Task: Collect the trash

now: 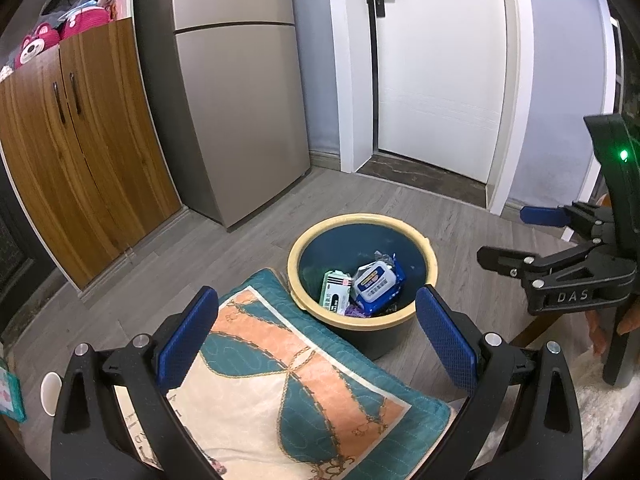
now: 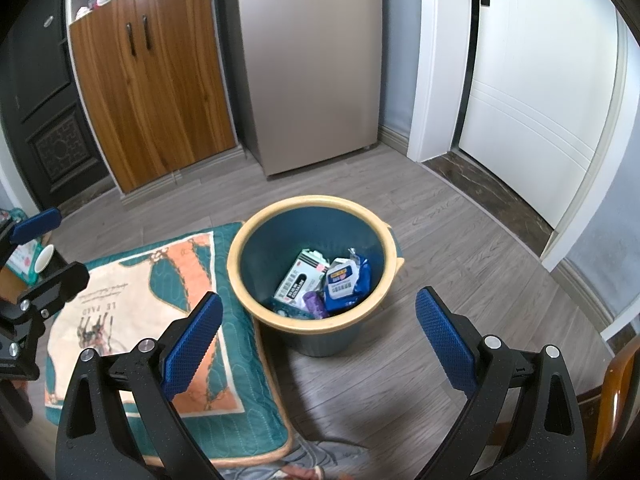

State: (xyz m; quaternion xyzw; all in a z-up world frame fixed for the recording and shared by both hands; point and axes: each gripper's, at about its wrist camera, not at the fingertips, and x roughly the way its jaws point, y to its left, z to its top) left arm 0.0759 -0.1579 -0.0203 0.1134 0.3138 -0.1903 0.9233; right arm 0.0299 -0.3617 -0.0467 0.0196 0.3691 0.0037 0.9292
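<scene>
A dark blue trash bin (image 1: 362,229) (image 2: 256,248) with a yellow rim stands on the grey wood floor. Inside lie a blue wet-wipe pack (image 1: 378,283) (image 2: 346,280), a white and green box (image 1: 336,292) (image 2: 298,276) and a purple item (image 2: 314,302). My left gripper (image 1: 318,324) hovers open above a patterned cushion (image 1: 288,392), just short of the bin, nothing between its fingers. My right gripper (image 2: 320,320) hangs open over the bin's near rim, also empty. Each gripper shows in the other's view: the right gripper (image 1: 508,236) at the right edge, the left gripper (image 2: 52,242) at the left edge.
A teal and orange cushion (image 2: 160,320) lies against the bin's left side. Behind stand a wooden cabinet (image 1: 80,152), a beige fridge (image 2: 312,68) and a white door (image 1: 436,64). A white cup (image 2: 42,258) and a wooden chair (image 2: 616,392) sit at the edges.
</scene>
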